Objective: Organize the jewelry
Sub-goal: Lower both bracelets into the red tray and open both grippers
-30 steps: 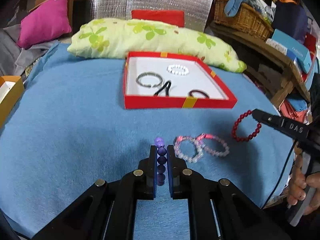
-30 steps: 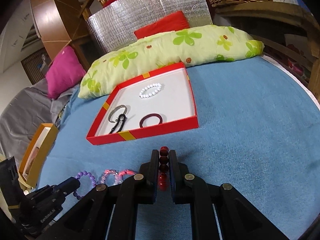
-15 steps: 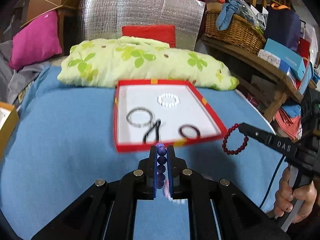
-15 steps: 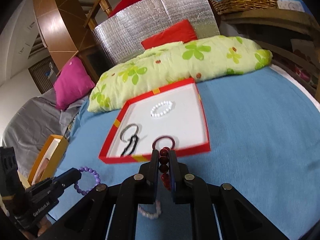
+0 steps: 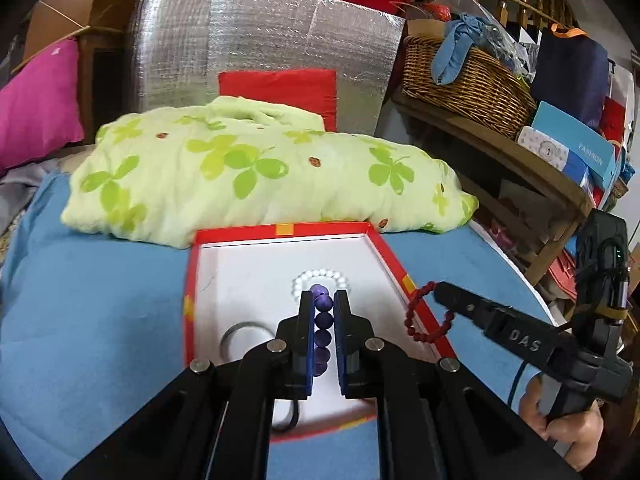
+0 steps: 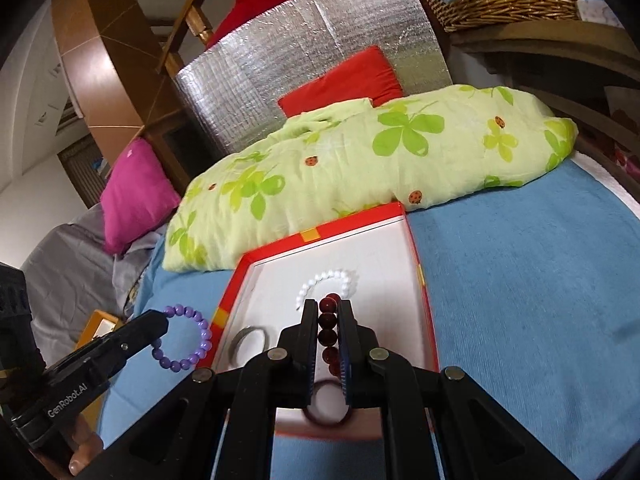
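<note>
The left gripper (image 5: 323, 312) was clenched on the purple bracelet (image 5: 322, 325) and the right gripper (image 6: 329, 322) on the red bracelet (image 6: 328, 330), both above the red box (image 5: 191, 280). Next, I think, each must lower and release inside its white floor.

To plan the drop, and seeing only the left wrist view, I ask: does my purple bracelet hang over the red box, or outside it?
Observer: In the right wrist view the purple bracelet shows its loop left of the red box, beside its left wall, against the blue cloth.
Operator: Does anything lie hidden behind my left tongs?
Observer: Yes. A dark red bangle lies on the box's white floor, near the front wall.
</note>
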Action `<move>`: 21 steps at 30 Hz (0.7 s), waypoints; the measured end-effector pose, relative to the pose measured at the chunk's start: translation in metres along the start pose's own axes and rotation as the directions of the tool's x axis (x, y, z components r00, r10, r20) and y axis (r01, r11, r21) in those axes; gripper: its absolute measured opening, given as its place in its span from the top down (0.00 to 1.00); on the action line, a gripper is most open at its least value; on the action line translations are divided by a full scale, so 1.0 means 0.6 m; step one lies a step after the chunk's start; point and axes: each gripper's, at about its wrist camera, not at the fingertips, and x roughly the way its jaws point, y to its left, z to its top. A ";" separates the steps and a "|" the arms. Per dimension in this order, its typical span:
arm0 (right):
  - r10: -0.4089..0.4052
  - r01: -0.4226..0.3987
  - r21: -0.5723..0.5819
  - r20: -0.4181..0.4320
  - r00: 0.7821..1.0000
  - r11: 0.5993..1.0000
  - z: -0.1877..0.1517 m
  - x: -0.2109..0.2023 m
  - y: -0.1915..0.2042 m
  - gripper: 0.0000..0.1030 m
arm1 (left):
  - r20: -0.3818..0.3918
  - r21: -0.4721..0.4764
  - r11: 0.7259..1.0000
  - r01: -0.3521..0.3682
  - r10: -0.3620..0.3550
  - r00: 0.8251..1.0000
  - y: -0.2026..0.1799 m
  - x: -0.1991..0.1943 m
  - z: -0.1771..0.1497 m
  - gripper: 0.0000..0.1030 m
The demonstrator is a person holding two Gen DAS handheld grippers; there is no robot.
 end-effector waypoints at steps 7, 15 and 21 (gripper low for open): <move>-0.001 0.004 0.044 -0.057 0.998 0.999 0.009 0.060 -0.027 0.89 | -0.095 -0.025 0.999 0.047 -0.050 0.994 -0.001 0.079 -0.009 0.91; 0.033 -0.027 0.079 -0.080 0.996 0.997 0.010 0.089 -0.031 0.89 | -0.157 -0.034 0.996 0.080 -0.085 0.984 -0.011 0.129 -0.023 0.90; 0.012 -0.001 0.111 -0.100 0.995 0.994 0.011 0.106 -0.050 0.89 | -0.212 -0.023 0.999 0.048 -0.052 0.976 -0.010 0.162 -0.033 0.90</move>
